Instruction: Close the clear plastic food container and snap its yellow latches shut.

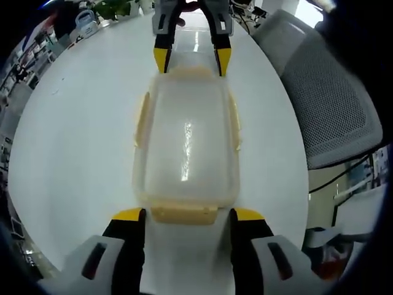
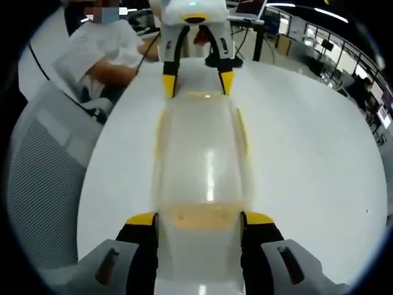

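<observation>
The clear plastic container (image 1: 187, 144) lies lengthwise on the white table (image 1: 73, 135) with its lid on. Pale yellow latches (image 1: 142, 120) run along both long sides, and another latch (image 1: 184, 213) sits at the near end. My left gripper (image 1: 188, 214) is open, its yellow-tipped jaws either side of that near end latch. At the far end my right gripper (image 1: 192, 59) is open as well, straddling the opposite end. In the right gripper view the container (image 2: 202, 153) stretches away from the right gripper (image 2: 200, 218) towards the left gripper (image 2: 197, 81).
A grey mesh office chair (image 1: 331, 98) stands beside the table, also seen as the chair (image 2: 43, 178). A person in a white shirt (image 2: 104, 49) sits behind the table. Desks and plants (image 1: 113, 7) lie beyond the table's far edge.
</observation>
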Motion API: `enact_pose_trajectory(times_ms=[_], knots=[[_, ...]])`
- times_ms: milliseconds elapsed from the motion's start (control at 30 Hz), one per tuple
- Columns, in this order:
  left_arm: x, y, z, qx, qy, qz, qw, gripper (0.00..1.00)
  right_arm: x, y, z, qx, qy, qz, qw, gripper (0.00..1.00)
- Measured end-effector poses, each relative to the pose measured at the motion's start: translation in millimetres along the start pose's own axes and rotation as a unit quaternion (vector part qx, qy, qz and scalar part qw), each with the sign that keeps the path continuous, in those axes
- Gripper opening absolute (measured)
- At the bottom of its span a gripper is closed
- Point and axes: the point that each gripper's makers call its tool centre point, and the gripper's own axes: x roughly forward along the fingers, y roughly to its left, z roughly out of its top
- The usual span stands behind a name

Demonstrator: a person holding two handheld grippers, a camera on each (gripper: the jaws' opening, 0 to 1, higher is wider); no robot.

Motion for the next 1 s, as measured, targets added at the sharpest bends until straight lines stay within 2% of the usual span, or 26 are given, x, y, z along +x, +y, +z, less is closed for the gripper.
enact_pose_trajectory(times_ms=[333, 567, 1000], knots=[[-0.3, -0.2, 3.0, 0.009, 0.001, -0.002, 1.0, 0.4, -2.4, -2.9, -2.4, -0.009, 0.005, -0.006, 0.9999, 0.42], [0.7, 1.6, 2.5, 0.004, -0.002, -0.003, 1.0, 0.39, -1.1, -3.0, -2.9, -0.015, 0.018, -0.008, 0.9997, 0.39], [-0.1, 0.9, 2.8, 0.006, 0.007, -0.004, 0.9999, 0.39, -1.3, -3.4, -2.6, -0.012, 0.016, -0.007, 0.9998, 0.39]])
